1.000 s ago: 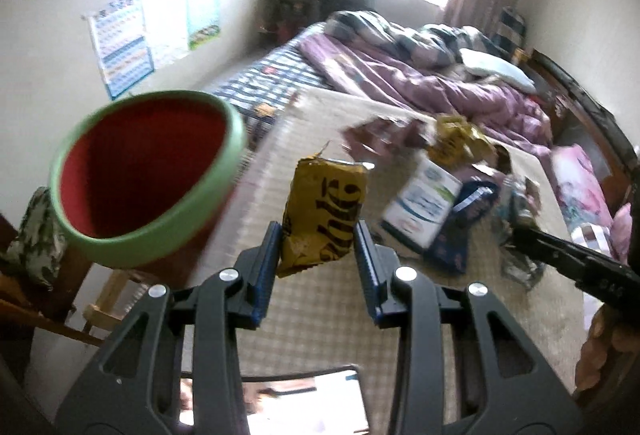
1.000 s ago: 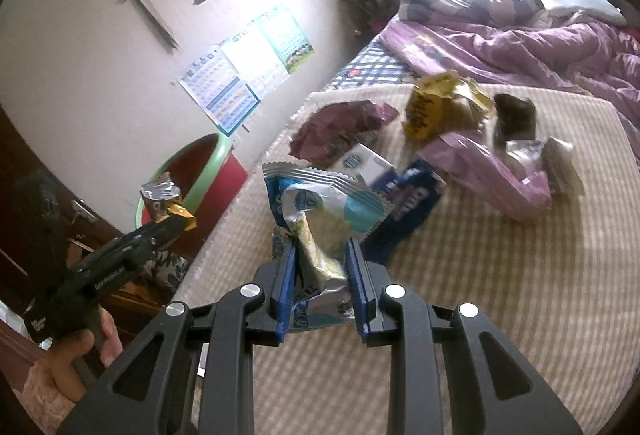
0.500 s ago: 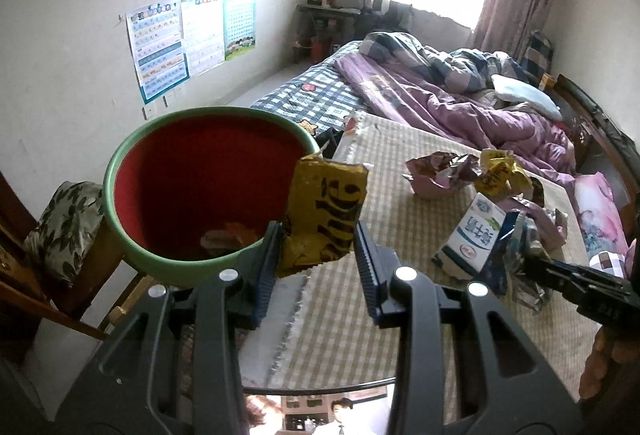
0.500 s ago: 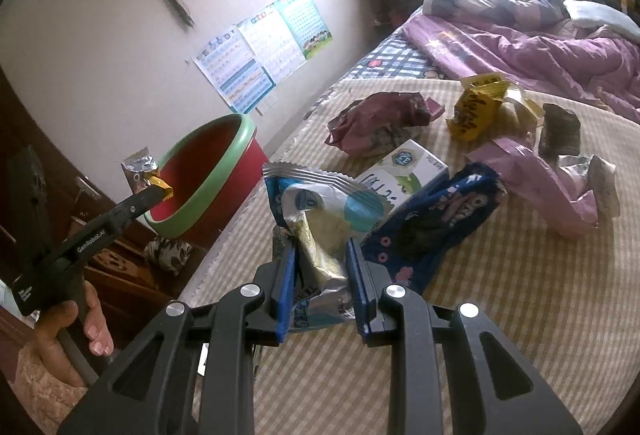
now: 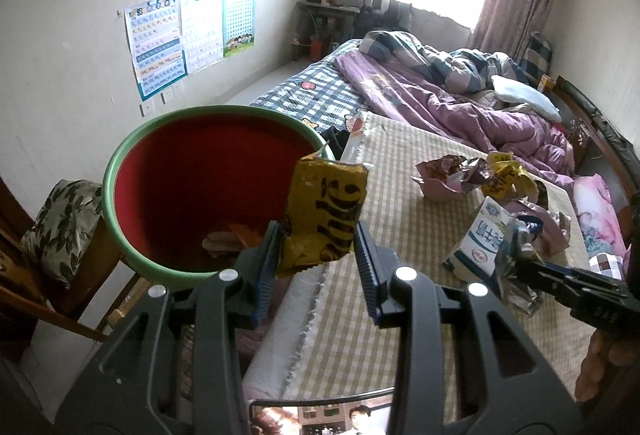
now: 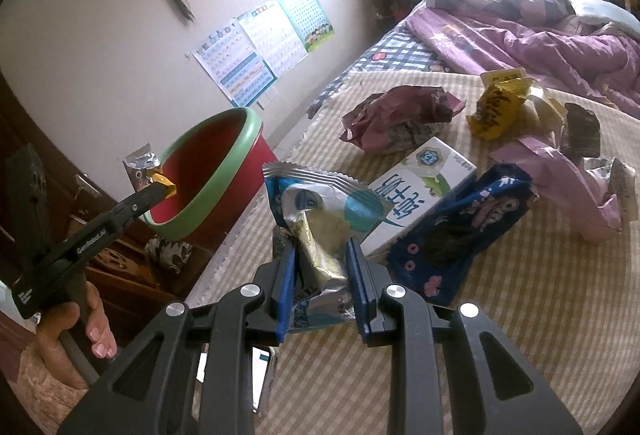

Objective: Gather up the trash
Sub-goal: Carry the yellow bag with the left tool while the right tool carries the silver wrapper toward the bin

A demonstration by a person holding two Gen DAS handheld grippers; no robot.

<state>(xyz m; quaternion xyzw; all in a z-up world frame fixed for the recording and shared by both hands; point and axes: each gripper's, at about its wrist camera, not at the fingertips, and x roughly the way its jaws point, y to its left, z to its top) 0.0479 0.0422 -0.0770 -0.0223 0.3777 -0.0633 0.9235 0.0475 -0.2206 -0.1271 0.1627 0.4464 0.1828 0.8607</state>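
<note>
**Both grippers carry wrappers beside the red bin**

In the left wrist view, the left gripper (image 5: 318,255) pinches a yellow wrapper (image 5: 326,213) between its blue pads; the wrapper stands upright at the frame's centre, its left edge overlapping the rim of the red bin (image 5: 200,191). The bin, green-rimmed, fills the centre-left of the frame, with a few scraps lying on its bottom. It stands just off the edge of the checked mat (image 5: 420,235).

In the right wrist view, the right gripper (image 6: 322,281) is clamped on a blue and silver wrapper (image 6: 320,211), which rises from the pads at the frame's centre. Just behind it, to the right, a white milk carton (image 6: 420,191) lies on the mat, with a dark blue snack bag (image 6: 464,231) against it. Farther up the frame sit a maroon wrapper (image 6: 396,115), a second yellow packet (image 6: 500,107) and a pink bag (image 6: 560,179).

At the left of this view the left gripper shows from the side, its tip over the bin's near rim, held by a hand (image 6: 76,335) at the lower left. A bed with a purple quilt (image 6: 540,39) fills the upper right.
</note>
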